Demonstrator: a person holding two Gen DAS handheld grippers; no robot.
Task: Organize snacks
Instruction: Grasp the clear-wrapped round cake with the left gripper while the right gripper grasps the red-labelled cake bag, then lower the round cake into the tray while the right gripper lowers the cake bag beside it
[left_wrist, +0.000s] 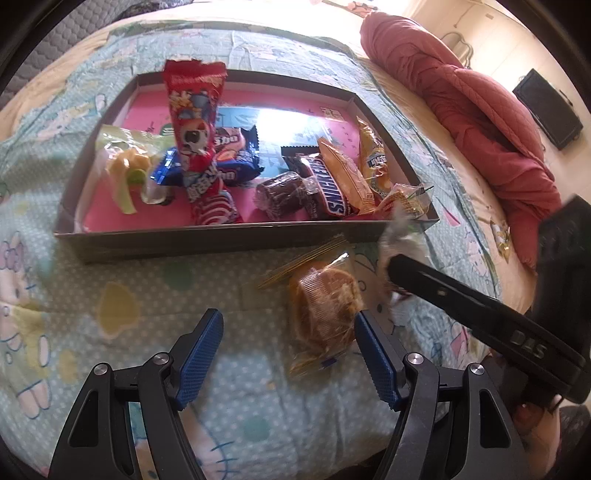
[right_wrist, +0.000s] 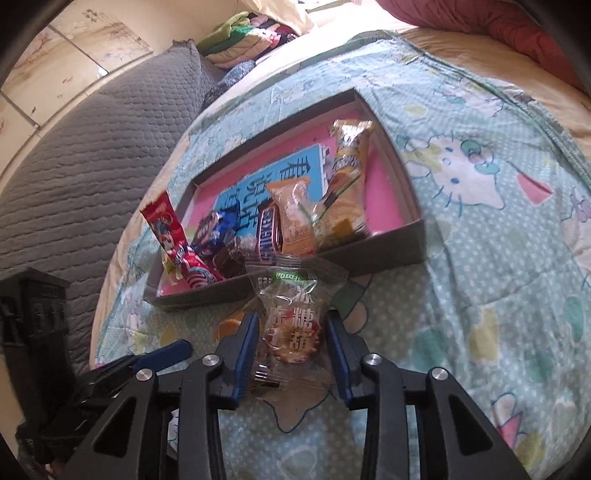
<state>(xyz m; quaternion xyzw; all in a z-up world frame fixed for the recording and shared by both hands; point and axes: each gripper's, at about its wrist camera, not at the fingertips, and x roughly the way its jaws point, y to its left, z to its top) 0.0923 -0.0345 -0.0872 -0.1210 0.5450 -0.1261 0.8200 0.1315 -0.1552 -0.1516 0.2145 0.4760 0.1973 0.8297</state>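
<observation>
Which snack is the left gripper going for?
On the bedsheet, just in front of the tray, one clear packet lies by the left gripper. It holds a round orange-brown cake, the only snack outside the tray not held.

The bedsheet (left_wrist: 221, 291) is pale teal with tiny white dots and cartoon cats. The box (left_wrist: 236, 242) is grey outside, hot pink inside with a blue patch. A red packet (left_wrist: 195, 110) with a cartoon face sticks up, next to a blue wrapper (left_wrist: 236, 166) and a brown Snickers bar (left_wrist: 328, 184). The clear-wrapped cake (left_wrist: 325, 306) is golden orange. Both tongs are black with blue textured pads (left_wrist: 199, 354). The quilt (left_wrist: 480, 110) is dusty red, the headboard (right_wrist: 74, 166) grey quilted.
</observation>
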